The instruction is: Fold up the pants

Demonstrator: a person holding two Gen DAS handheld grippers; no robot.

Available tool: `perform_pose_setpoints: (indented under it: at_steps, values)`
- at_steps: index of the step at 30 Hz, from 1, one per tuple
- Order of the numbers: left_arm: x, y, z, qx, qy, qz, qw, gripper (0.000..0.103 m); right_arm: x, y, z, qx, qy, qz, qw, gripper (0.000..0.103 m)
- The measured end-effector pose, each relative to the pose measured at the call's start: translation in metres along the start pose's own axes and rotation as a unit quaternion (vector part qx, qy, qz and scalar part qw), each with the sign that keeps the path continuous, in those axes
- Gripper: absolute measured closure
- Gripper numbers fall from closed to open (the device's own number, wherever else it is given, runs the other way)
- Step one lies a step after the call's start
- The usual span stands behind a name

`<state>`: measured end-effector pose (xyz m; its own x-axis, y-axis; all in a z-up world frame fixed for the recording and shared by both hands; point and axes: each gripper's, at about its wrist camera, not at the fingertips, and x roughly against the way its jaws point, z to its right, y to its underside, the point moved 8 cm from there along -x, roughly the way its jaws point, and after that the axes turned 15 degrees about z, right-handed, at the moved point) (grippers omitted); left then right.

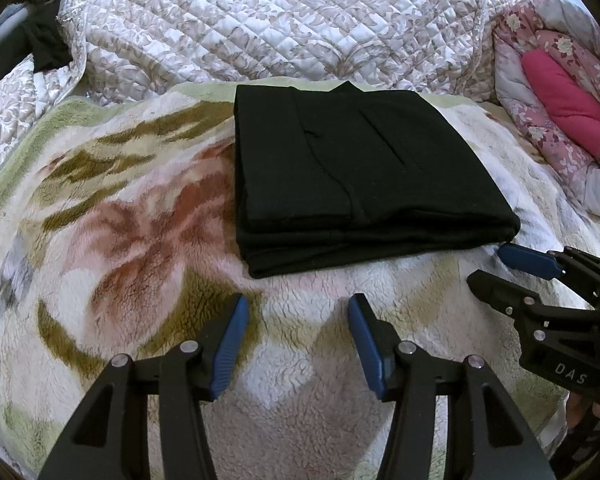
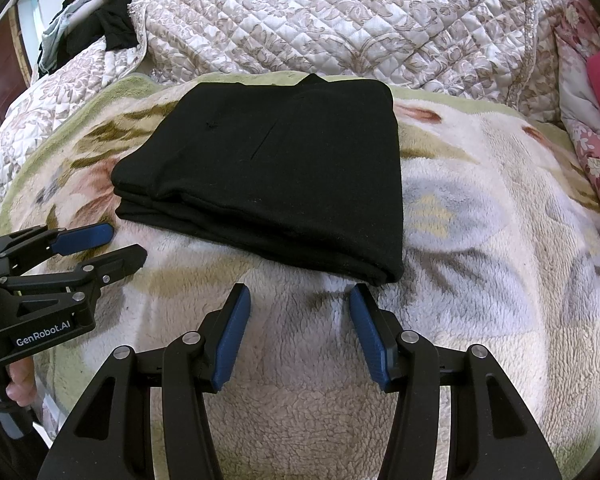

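Black pants lie folded into a flat stacked rectangle on a fleecy floral blanket; they also show in the right wrist view. My left gripper is open and empty, just short of the near edge of the pants. It shows from the side in the right wrist view. My right gripper is open and empty, near the front right corner of the pants. It shows at the right of the left wrist view.
A quilted beige bedspread rises behind the blanket. A pink floral quilt is bunched at the right. Dark clothes hang at the far left. The fleecy blanket stretches to the right of the pants.
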<state>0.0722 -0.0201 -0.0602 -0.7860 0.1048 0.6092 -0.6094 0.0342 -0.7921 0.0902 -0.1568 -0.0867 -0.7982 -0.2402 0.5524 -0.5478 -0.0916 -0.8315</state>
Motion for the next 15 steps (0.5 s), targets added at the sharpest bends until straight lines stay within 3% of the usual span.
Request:
perform_pose_setpoints:
  at_steps: [15]
  values:
    - [-0.0007, -0.0004, -0.0005, -0.001, 0.001, -0.001, 1.0, 0.047, -0.0002, -0.0001, 0.0, 0.0, 0.0, 0.0, 1.0, 0.05]
